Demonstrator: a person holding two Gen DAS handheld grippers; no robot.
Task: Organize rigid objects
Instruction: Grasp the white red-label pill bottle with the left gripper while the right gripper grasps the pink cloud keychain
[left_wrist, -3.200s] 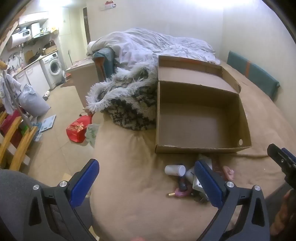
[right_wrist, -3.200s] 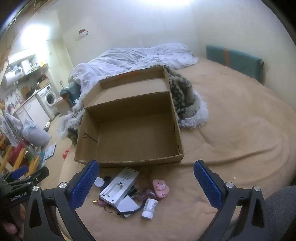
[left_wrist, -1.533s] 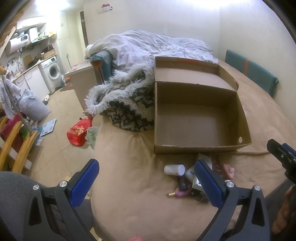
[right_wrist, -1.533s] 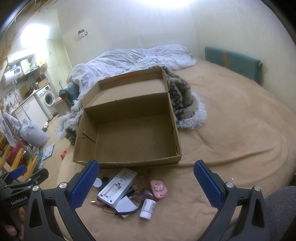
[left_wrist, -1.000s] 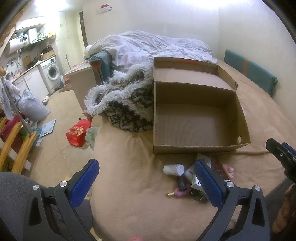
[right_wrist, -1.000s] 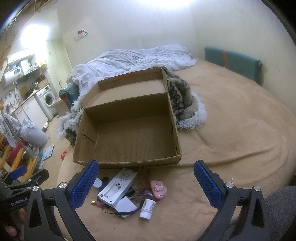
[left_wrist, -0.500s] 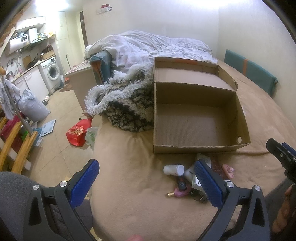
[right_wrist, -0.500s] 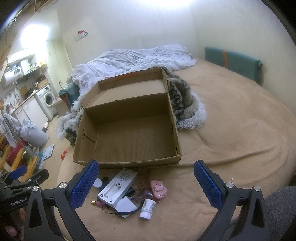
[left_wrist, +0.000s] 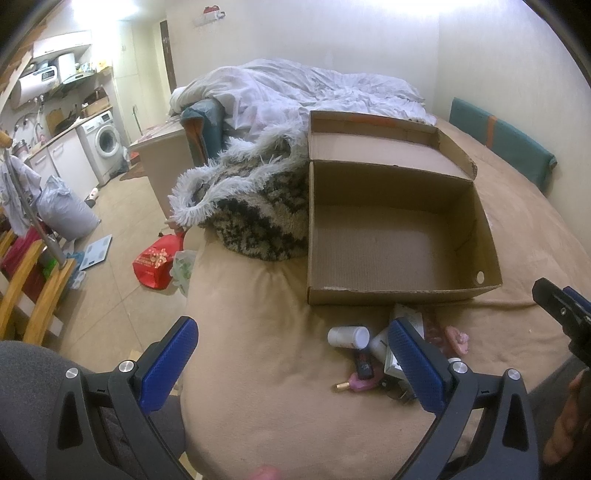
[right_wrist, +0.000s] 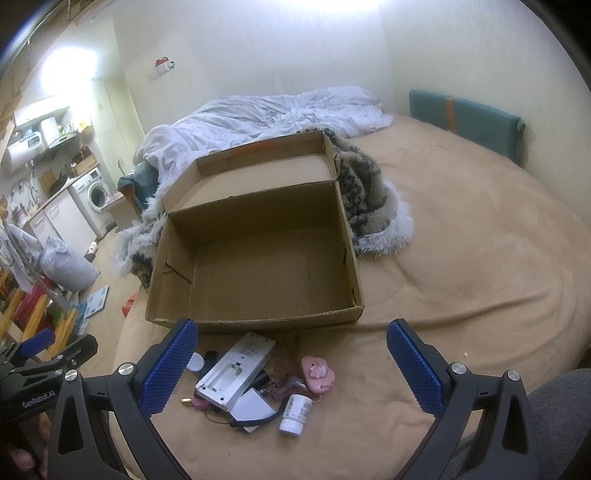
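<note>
I see the small items heaped at the near edge of the bed (right_wrist: 461, 240), just in front of the empty cardboard box (right_wrist: 258, 273): a grey remote (right_wrist: 236, 369), a white bottle (right_wrist: 293, 413) and a pink case (right_wrist: 317, 373). My right gripper (right_wrist: 291, 354) and left gripper (left_wrist: 291, 354) hover above them, jaws spread wide, holding nothing.

Before me, the tan-covered bed (right_wrist: 461, 236) carries an open brown cardboard box (right_wrist: 258, 273), a shaggy patterned blanket (right_wrist: 369, 206), a rumpled white duvet (right_wrist: 266, 110) and scattered small items (right_wrist: 258, 376).
</note>
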